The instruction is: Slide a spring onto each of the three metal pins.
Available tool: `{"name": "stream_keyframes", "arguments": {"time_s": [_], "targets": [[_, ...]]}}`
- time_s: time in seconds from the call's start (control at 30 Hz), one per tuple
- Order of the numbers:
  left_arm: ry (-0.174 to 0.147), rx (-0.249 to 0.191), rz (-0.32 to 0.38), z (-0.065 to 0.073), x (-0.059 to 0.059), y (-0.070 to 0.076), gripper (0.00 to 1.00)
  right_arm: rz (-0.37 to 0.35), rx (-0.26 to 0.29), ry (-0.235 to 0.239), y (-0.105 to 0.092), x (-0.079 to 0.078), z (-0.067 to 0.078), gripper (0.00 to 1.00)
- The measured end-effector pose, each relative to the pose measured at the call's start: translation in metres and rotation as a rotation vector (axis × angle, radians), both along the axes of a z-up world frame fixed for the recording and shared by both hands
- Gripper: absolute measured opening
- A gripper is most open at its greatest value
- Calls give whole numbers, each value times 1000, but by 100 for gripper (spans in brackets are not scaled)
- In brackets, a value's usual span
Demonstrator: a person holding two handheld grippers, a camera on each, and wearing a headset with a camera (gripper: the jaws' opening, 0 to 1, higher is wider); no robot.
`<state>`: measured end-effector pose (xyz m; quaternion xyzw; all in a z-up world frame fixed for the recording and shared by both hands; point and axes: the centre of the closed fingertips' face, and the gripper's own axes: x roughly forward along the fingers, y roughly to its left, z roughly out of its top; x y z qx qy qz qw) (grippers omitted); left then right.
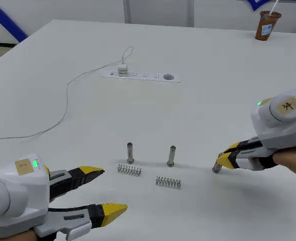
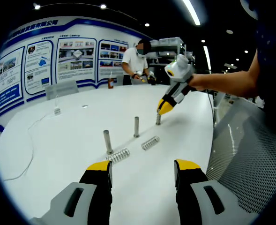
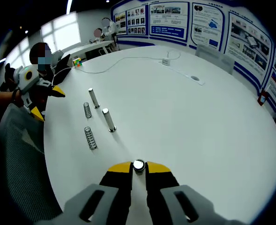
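The right gripper [image 1: 224,159] reaches in from the right edge of the head view, its body angled down and to the left, held by a hand [image 1: 292,160] at the frame's edge. Its yellow fingertips [image 3: 121,168] are drawn together on the shiny top of the third pin [image 3: 138,165], at lower centre of the right gripper view. A fitted spring [image 1: 216,168] coils around that pin just under the tips, right of centre in the head view. The left gripper [image 1: 103,191] sits low in the lower left corner of the head view, pointing right toward the work, its jaws wide apart with nothing between them, over the white table [image 1: 198,115]. Between the two grippers, at lower centre, the left pin [image 1: 130,152] and the middle pin [image 1: 172,155] stand upright and bare. The first loose spring [image 1: 129,169] lies flat just beside the left pin's base, and the second loose spring [image 1: 168,182] lies flat near the middle pin, a little lower in the frame. Toward the top centre a power strip [image 1: 137,75] lies with a white cable [image 1: 67,103] trailing to the left edge, and a drink cup [image 1: 266,24] stands in the upper right corner.
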<state>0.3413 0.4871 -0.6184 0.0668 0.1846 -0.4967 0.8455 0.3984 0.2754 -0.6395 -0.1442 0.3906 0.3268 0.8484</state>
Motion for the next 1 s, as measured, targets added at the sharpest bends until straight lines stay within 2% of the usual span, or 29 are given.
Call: {"name": "stream_keyframes", "arguments": {"time_s": [0.53,1.0], "targets": [[-6,-2,2,4,1,-1,55,-3,-5,-5,-6,-2,-1,17],[-11,-2,13,7,2,1,56,12,-26,12,-8,-27,-3,18]]}}
